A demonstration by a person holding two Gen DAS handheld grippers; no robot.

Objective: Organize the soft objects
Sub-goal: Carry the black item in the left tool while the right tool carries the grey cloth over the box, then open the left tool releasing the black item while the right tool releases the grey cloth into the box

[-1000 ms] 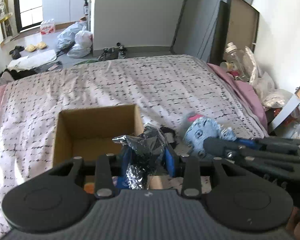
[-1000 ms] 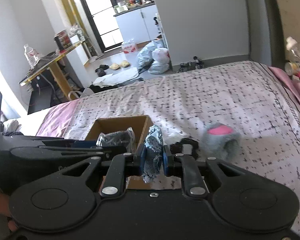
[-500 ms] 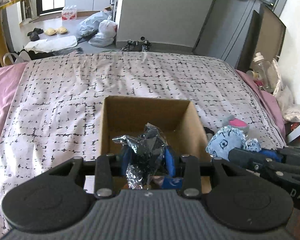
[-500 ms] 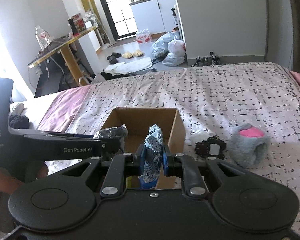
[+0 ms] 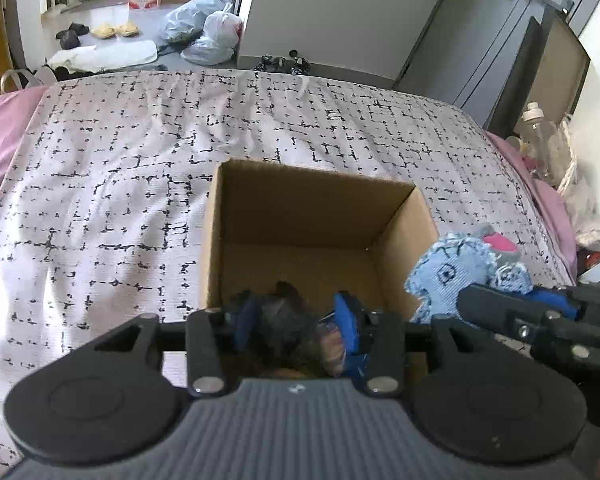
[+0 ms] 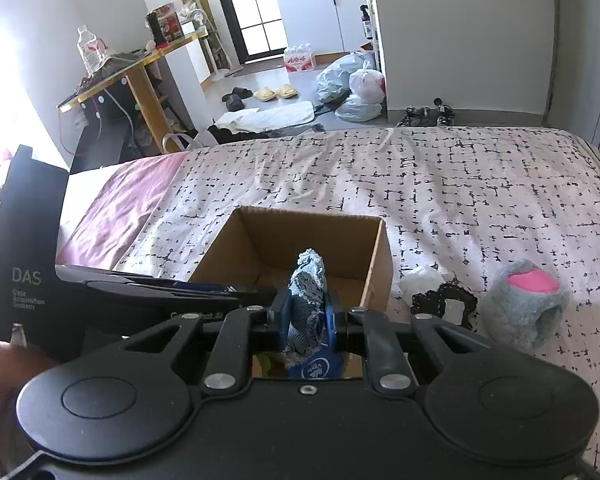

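Note:
An open cardboard box [image 5: 404,240] [image 6: 376,256] stands on the bed. My left gripper [image 5: 296,322] is over the box's near edge, its jaws spread apart, and a dark crinkled silver bundle [image 5: 288,328] sits blurred between them, low in the box. My right gripper [image 6: 306,312] is shut on a blue denim soft piece [image 6: 307,292] [image 5: 448,268], held at the box's near right side. A grey plush with a pink patch [image 6: 526,308] lies on the bed to the right of the box.
A white and black soft item [image 6: 440,296] lies between the box and the grey plush. The patterned bedspread [image 5: 140,152] stretches left and behind the box. Colourful items [image 5: 334,346] lie in the box's near part. Bags and shoes [image 6: 352,88] lie on the floor beyond the bed.
My left gripper has moved over the box, dropped lower and opened; the silver bundle now sits lower between the jaws. My right gripper has come closer to the box, still holding the denim piece.

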